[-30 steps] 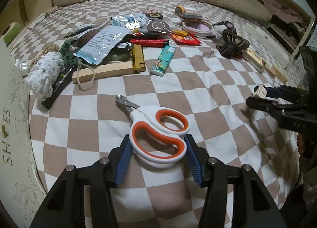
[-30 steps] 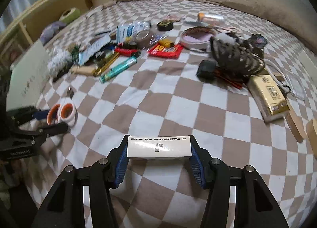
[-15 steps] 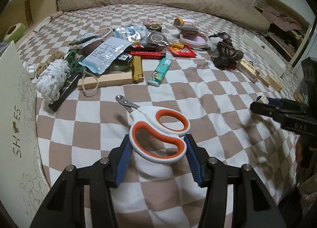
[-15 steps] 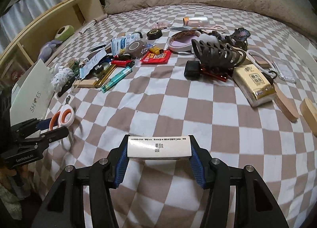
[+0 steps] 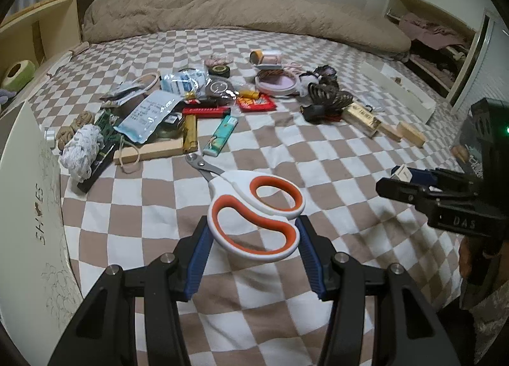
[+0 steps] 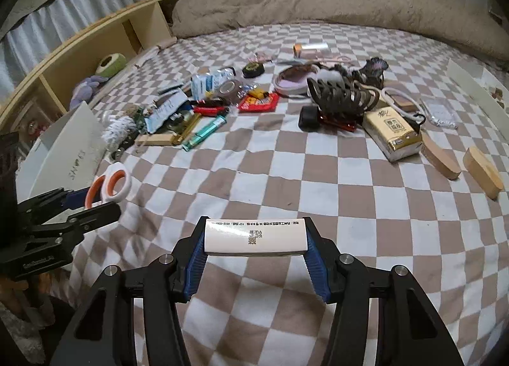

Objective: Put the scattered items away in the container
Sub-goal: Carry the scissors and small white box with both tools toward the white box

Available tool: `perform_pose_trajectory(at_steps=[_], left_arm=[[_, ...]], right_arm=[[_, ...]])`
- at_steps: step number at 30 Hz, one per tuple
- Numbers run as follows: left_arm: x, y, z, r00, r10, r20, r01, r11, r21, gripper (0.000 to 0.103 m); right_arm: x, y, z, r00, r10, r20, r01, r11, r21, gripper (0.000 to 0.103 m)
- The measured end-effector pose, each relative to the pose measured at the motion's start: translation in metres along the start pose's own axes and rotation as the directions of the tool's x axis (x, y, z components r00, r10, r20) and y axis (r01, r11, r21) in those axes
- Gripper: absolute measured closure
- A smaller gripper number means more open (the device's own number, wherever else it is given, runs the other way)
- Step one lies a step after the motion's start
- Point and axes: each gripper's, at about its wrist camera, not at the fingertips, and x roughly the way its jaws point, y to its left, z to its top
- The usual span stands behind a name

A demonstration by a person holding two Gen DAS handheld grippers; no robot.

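Jaws around scissors (image 5: 254,210), blades forward-left

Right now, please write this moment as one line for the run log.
left gripper: shut on scissors | right gripper: shut on white box | both lifted above checkered bedspread | container: at left

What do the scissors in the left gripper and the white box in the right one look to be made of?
Scissors: glossy white plastic handles with orange, seemingly rubbery loop linings; short grey metal blades. White box: apparently coated cardboard, smooth with a slight sheen and printed black text.
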Motion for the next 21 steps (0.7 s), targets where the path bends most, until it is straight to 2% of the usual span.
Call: perform_pose_trajectory(at_steps=[12,21], left_arm=[[-0.037,-0.006,0.019,0.996,-0.012,0.084,0.013,1.0,-0.004,0.051],[-0.08,-0.007,0.036,0.984,-0.017,0.176,0.017,1.0,-0.001,0.051]], right_arm=[[-0.037,0.012,0.012,0.997,-0.021,0.068,0.022,1.0,-0.017,0.047],[-0.071,0.021,0.027,0.989,-0.026,0.147,0.032,0.999,-0.038,0.047]])
